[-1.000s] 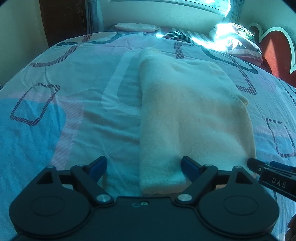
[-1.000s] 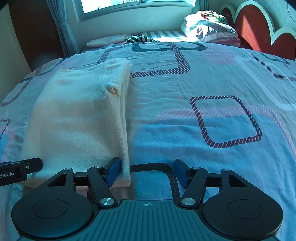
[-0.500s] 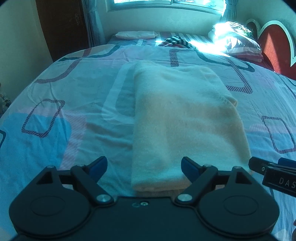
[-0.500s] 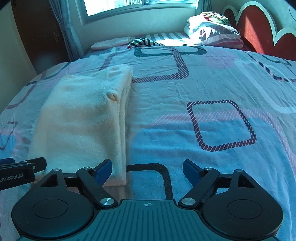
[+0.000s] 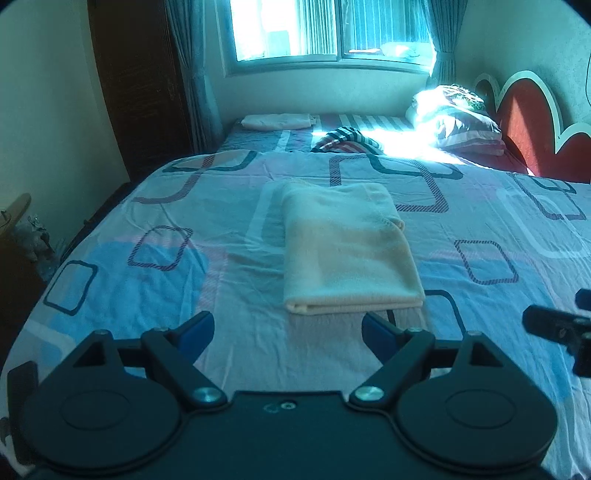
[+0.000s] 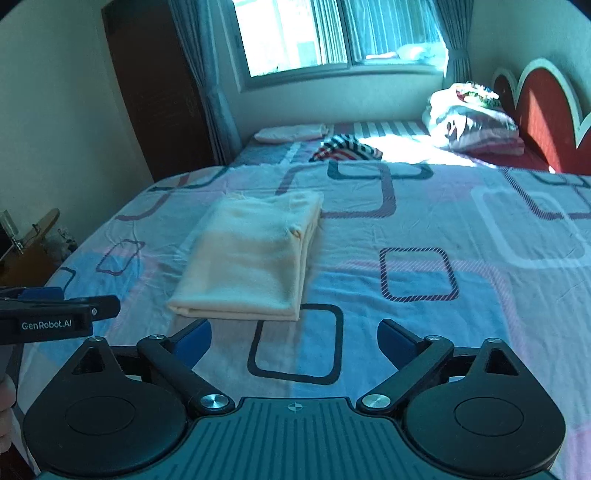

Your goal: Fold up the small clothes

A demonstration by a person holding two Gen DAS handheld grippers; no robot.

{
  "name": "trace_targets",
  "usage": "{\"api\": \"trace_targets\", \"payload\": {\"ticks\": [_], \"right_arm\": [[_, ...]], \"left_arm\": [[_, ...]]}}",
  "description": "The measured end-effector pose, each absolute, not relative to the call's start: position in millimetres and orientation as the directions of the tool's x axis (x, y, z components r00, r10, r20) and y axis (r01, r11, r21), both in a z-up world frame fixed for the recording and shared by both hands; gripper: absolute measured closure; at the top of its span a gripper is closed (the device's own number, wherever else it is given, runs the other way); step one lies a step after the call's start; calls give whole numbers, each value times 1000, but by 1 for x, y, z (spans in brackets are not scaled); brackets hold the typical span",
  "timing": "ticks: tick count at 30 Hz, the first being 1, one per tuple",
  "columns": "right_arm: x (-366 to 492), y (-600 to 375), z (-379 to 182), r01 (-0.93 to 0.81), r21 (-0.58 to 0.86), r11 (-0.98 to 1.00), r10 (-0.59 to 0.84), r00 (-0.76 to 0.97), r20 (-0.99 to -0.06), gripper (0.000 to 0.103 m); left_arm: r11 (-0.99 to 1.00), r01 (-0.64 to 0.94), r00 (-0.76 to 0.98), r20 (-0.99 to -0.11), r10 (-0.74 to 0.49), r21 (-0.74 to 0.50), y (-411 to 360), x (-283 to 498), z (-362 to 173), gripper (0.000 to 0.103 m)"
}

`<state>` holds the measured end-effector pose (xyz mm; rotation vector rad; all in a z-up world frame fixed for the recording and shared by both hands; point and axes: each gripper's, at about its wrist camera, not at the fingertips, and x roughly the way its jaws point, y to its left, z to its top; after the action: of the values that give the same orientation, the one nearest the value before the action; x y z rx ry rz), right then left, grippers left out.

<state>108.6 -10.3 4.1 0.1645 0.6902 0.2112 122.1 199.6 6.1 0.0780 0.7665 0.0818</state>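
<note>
I've got the left tool (image 5: 288, 330) with its blue fingers (image 5: 194, 328) spread wide and nothing between them, only bedsheet showing in the gap. The right tool (image 6: 294, 338) is opening, its jaws already far apart, and they are empty too, framing a dark rounded square printed on the sheet. The folded cream garment (image 5: 347, 251) lies flat on the bed (image 5: 147, 258) in a neat rectangle, its folded edge towards me, just beyond both tools and touched by neither. From the right camera that garment (image 6: 255, 258) sits ahead and to the left, with the left tool's finger poking in at the left edge. A striped cloth (image 6: 345, 147) and pillows (image 6: 472, 122) lie far back under the window (image 5: 328, 29).
</note>
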Motion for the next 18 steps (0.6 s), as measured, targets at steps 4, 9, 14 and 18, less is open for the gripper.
{"api": "trace_targets", "payload": {"ticks": [4,9,14,18], "right_arm": [[49,-13,33,-101,144,984,165,816,-555,0],[-5,-18,54,-91,151,984,157,843,-515,0],[-40,-18,70,-109,137,985,161,873,-461,0],[-54,-18,77,-115,124,986,158,884,-440,0]], "left_arm": [[995,-76,726,-681,98,62,196,68,24,17],[994,-100,738,-667,98,36,190,16,40,17],[993,-115,763,-638,108,32,183,-18,54,17],[992,-119,779,-616,116,35,179,-36,63,17]]}}
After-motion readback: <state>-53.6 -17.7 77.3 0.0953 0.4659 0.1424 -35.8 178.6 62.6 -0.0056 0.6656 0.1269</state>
